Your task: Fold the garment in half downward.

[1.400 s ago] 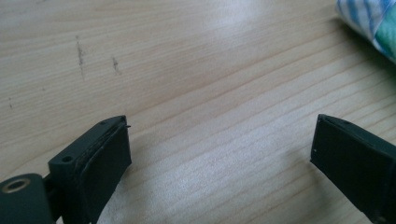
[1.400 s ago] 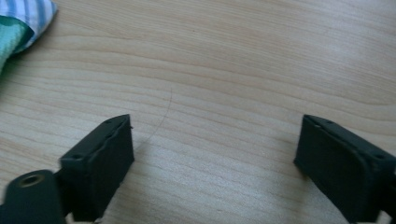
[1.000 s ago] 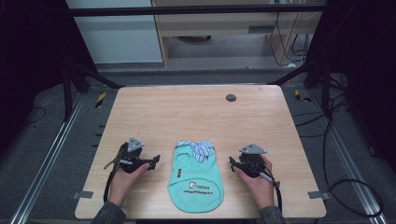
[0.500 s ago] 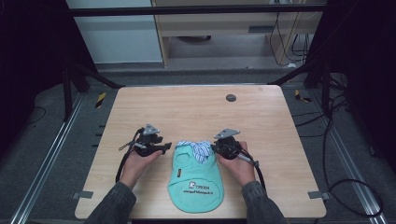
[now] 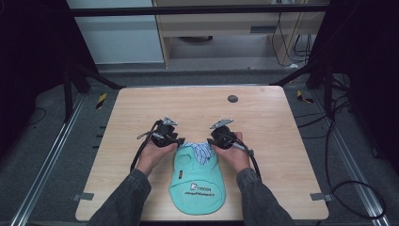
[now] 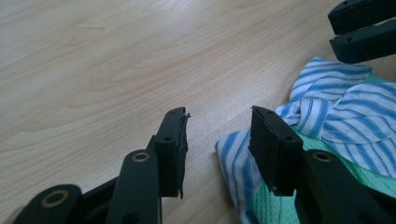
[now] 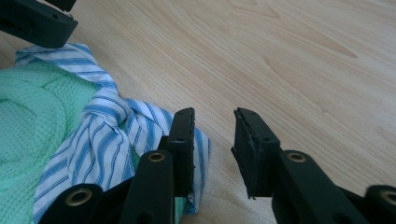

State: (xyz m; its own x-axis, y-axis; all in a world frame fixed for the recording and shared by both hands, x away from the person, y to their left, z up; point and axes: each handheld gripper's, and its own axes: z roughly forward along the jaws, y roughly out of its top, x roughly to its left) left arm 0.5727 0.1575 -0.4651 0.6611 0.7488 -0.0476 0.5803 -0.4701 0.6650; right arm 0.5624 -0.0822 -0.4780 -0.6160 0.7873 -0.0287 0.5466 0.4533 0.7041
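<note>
The left tool [image 5: 181, 140] sits at the upper left corner of the garment [image 5: 196, 181], low over the surface [image 5: 263, 117], with its jaws parted by a moderate gap and nothing between them. In the left gripper view, the left tool [image 6: 218, 140] has one jaw over bare wood and the other over the edge of the striped collar [image 6: 327, 112]; the pads do not clamp the cloth. The right tool [image 5: 210, 141] sits at the upper right corner of the garment, mirrored to the left one, its jaws also parted and holding nothing. In the right gripper view, the right tool [image 7: 214, 144] has one jaw lying against the outer tip of the striped collar [image 7: 107, 135] and the other over bare wood; whether that jaw presses the cloth cannot be told. The garment is a mint-green knitted vest lying flat on the near middle of the surface, its blue-and-white striped collar bunched at the far end, its printed hem toward the person. A small dark round disc [image 5: 232, 98] lies well apart, near the far edge of the surface.
</note>
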